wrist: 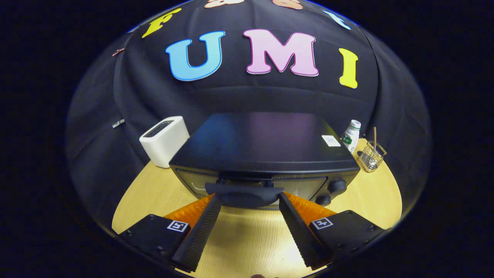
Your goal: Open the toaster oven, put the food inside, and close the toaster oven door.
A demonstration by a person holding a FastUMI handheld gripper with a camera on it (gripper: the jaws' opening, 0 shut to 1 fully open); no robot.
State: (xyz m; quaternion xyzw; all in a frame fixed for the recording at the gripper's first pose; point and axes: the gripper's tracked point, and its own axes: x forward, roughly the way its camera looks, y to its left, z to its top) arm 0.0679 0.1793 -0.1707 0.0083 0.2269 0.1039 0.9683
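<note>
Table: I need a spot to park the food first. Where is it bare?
The table is bare left of the oven, in front of the white toaster, and between the open gripper fingers. Also bare right of the knobs. Crowded at the far right: bottle and wire basket.

Gripper-mounted fisheye, close facing toaster oven (266,154)

Black cloth wall (247,96) behind a light wooden table (154,193), brightly lit in front.
</note>
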